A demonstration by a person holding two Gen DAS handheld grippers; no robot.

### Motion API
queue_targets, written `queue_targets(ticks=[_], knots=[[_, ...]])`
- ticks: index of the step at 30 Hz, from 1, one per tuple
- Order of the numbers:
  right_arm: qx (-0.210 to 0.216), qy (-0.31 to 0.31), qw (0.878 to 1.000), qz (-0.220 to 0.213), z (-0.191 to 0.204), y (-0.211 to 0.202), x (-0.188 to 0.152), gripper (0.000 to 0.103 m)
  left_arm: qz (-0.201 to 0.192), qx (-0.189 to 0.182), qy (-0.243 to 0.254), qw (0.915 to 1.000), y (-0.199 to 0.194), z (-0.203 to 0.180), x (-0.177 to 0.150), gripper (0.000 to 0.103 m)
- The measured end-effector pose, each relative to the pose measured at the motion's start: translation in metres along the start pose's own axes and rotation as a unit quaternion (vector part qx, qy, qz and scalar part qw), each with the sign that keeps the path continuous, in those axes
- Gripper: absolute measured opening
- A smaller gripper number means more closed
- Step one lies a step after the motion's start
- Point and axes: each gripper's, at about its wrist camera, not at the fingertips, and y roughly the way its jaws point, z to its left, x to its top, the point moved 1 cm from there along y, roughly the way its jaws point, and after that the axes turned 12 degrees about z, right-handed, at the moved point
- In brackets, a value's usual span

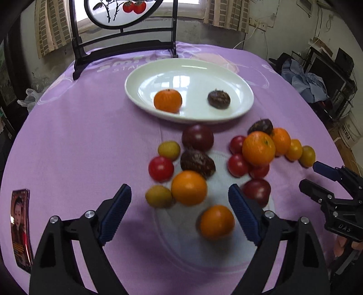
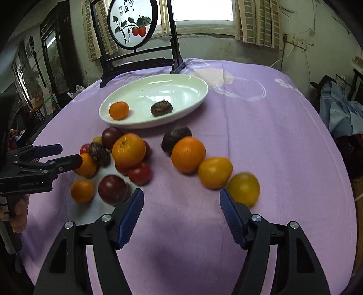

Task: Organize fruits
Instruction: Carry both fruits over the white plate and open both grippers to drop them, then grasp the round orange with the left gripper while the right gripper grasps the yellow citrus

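A white oval plate holds one orange and one dark brown fruit. Several oranges, red tomatoes, dark plums, yellow fruits and brown fruits lie loose on the purple cloth in front of it. My left gripper is open and empty, with an orange and a yellow fruit between its fingers. My right gripper is open and empty above bare cloth, a yellow fruit by its right finger. Each gripper also shows in the other's view, the right one and the left one.
A black stand with a round painted screen rises at the table's far edge behind the plate. A photo card lies at the table's left edge. Clothes and furniture stand off to the right.
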Motion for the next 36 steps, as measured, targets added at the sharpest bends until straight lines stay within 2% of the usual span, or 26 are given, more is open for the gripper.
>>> queue_targets(ticks=[5, 9, 11, 13, 14, 15, 18, 23, 27, 30, 32, 36], knots=[[0.013, 0.020, 1.000, -0.001, -0.003, -0.001, -0.023, 0.072, 0.020, -0.012, 0.011, 0.9997, 0.006, -0.013, -0.024, 0.085], [0.018, 0.019, 1.000, -0.004, -0.002, -0.003, -0.029, 0.073, 0.021, -0.012, 0.026, 0.9994, 0.012, -0.025, -0.029, 0.085], [0.022, 0.018, 1.000, -0.006, -0.002, -0.004, -0.031, 0.073, 0.023, -0.008, 0.038, 0.9990, 0.015, -0.031, -0.030, 0.075], [0.023, 0.016, 1.000, -0.008, -0.001, -0.005, -0.031, 0.073, 0.037, -0.007, 0.042, 0.9984, 0.023, -0.035, -0.030, 0.060], [0.023, 0.016, 1.000, -0.008, -0.001, -0.005, -0.031, 0.073, 0.031, -0.002, 0.041, 0.9987, 0.023, -0.035, -0.030, 0.059], [0.022, 0.016, 1.000, -0.008, -0.002, -0.006, -0.031, 0.073, 0.028, -0.001, 0.045, 0.9986, 0.024, -0.036, -0.030, 0.051], [0.010, 0.018, 1.000, -0.005, -0.006, -0.004, -0.028, 0.073, 0.027, -0.008, 0.061, 0.9977, 0.024, -0.039, -0.028, 0.035], [-0.049, 0.049, 0.997, 0.020, -0.028, 0.007, -0.021, 0.073, 0.024, -0.022, 0.061, 0.9976, 0.023, -0.035, -0.029, 0.035], [-0.075, 0.057, 0.995, 0.030, -0.045, 0.017, -0.010, 0.073, 0.027, -0.034, 0.051, 0.9978, 0.022, -0.030, -0.028, 0.035], [-0.077, 0.045, 0.995, 0.032, -0.050, 0.022, 0.002, 0.073, 0.028, -0.037, 0.048, 0.9977, 0.021, -0.027, -0.028, 0.035], [-0.076, 0.031, 0.996, 0.034, -0.050, 0.025, 0.009, 0.058, 0.029, -0.040, 0.046, 0.9977, 0.021, -0.025, -0.028, 0.035], [-0.073, 0.025, 0.996, 0.043, -0.056, 0.033, 0.018, 0.045, 0.029, -0.042, 0.044, 0.9977, 0.022, -0.024, -0.027, 0.035]])
